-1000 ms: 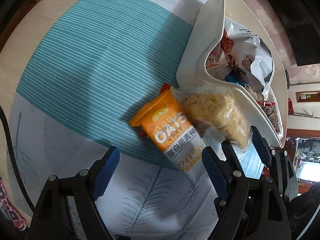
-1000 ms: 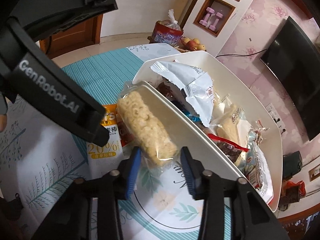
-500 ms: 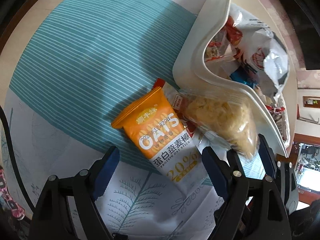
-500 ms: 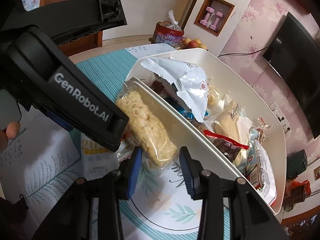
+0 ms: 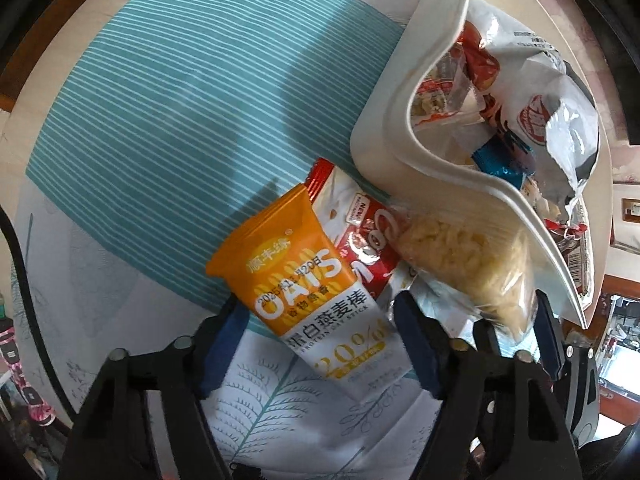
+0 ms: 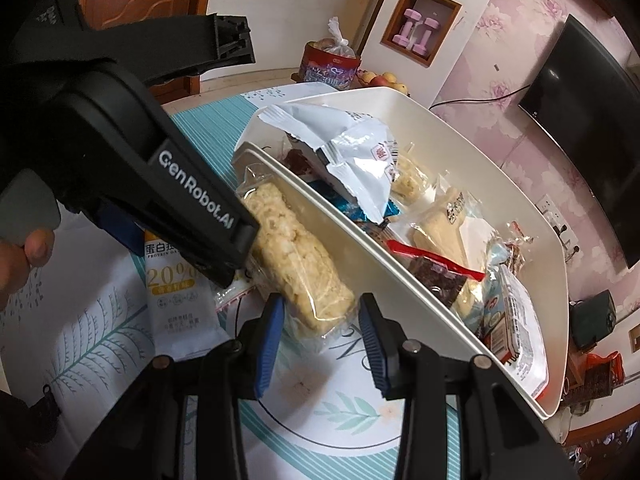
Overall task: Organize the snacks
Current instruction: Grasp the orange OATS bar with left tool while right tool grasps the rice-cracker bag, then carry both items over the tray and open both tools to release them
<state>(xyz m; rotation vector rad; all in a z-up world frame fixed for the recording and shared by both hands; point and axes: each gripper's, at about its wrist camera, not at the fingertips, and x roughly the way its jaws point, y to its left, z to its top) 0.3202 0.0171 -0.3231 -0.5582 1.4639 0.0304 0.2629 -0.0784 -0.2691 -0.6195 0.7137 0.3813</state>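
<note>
Since a second ago: left tool point(image 5: 316, 336) lower over the desk point(image 5: 132, 92), jaws closing round the orange oat bar point(image 5: 316, 300), pads not yet pressing. Oat bar: flat on the cloth, left of the white bin point(image 6: 520, 184), overlapping a red packet point(image 5: 362, 236). Likely light, soft, slippery film; best pinched across its width. Right tool point(image 6: 320, 334): narrow, straddling the end of the puffed rice bar point(image 6: 296, 264) against the bin wall; contact unclear. Probably brittle; grip gently.

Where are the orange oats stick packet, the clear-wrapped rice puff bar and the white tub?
orange oats stick packet point(image 5: 296, 284), left wrist view, orange printed front.
clear-wrapped rice puff bar point(image 6: 292, 252), right wrist view, middle of the bar.
white tub point(image 6: 384, 252), right wrist view, near wall.
</note>
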